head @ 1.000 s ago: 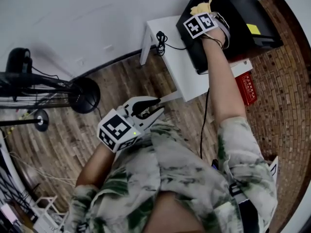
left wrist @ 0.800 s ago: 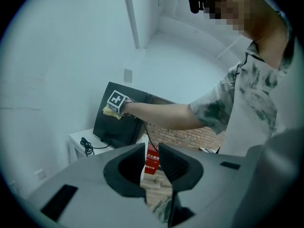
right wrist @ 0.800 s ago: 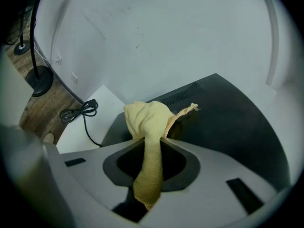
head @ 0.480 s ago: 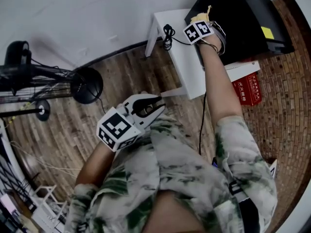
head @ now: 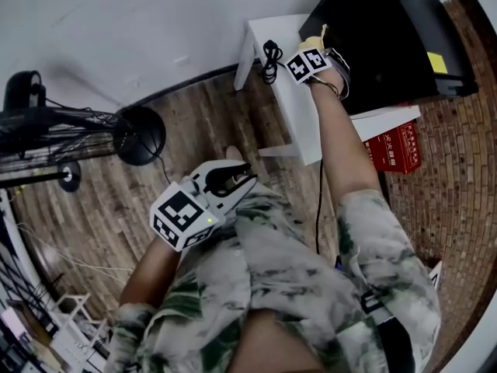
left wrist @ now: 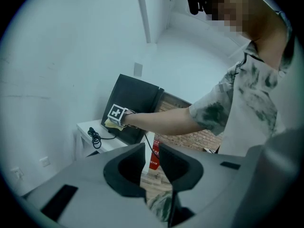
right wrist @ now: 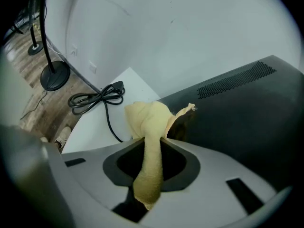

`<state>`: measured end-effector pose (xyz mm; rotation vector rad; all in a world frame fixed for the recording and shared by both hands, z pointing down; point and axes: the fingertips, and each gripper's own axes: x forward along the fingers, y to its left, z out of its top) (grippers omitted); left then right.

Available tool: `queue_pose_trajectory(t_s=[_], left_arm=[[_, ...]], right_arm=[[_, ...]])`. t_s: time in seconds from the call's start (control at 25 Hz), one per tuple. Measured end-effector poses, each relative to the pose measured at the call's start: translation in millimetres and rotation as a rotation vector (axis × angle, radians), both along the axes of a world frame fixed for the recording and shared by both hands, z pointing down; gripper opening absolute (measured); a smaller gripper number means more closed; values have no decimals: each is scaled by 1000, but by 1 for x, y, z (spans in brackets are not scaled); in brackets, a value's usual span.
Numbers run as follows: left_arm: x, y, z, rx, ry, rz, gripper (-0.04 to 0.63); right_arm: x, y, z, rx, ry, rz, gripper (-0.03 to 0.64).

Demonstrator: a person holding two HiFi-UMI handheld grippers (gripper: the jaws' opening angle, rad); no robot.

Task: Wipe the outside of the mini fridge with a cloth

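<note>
Yellow cloth [right wrist: 149,122], black mini fridge [right wrist: 247,113], white table [head: 291,111], brown wood-plank floor [head: 194,123], red box [head: 394,148].

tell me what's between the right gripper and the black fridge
A yellow cloth: the right gripper is shut on it, and its bunched end sits at the fridge wall. The right gripper view shows this.

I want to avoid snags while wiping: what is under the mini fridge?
The fridge stands on a white table; a coiled black cable lies beside it. Its base and feet are hidden.
</note>
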<state>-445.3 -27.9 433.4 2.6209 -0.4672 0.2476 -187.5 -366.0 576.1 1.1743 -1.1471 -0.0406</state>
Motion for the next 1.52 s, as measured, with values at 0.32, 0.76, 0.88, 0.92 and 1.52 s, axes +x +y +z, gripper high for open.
queue_pose_trajectory(t_s=[0.32, 0.76, 0.88, 0.92, 1.52], left_arm=[[-1, -8, -4, 7, 20, 4, 92], [-1, -6, -16, 54, 47, 16, 92], [-7, -5, -17, 60, 56, 2, 92], [-9, -6, -18, 60, 58, -3, 92], [-28, -17, -14, 53, 41, -65, 92]], right_arm=[[-36, -23, -76, 173, -46, -93, 95], [-61, -65, -257, 449, 32, -165, 95], [-56, -71, -280, 454, 92, -150, 95], [-55, -74, -285, 449, 114, -146, 95], [-20, -92, -198, 237, 185, -63, 95]])
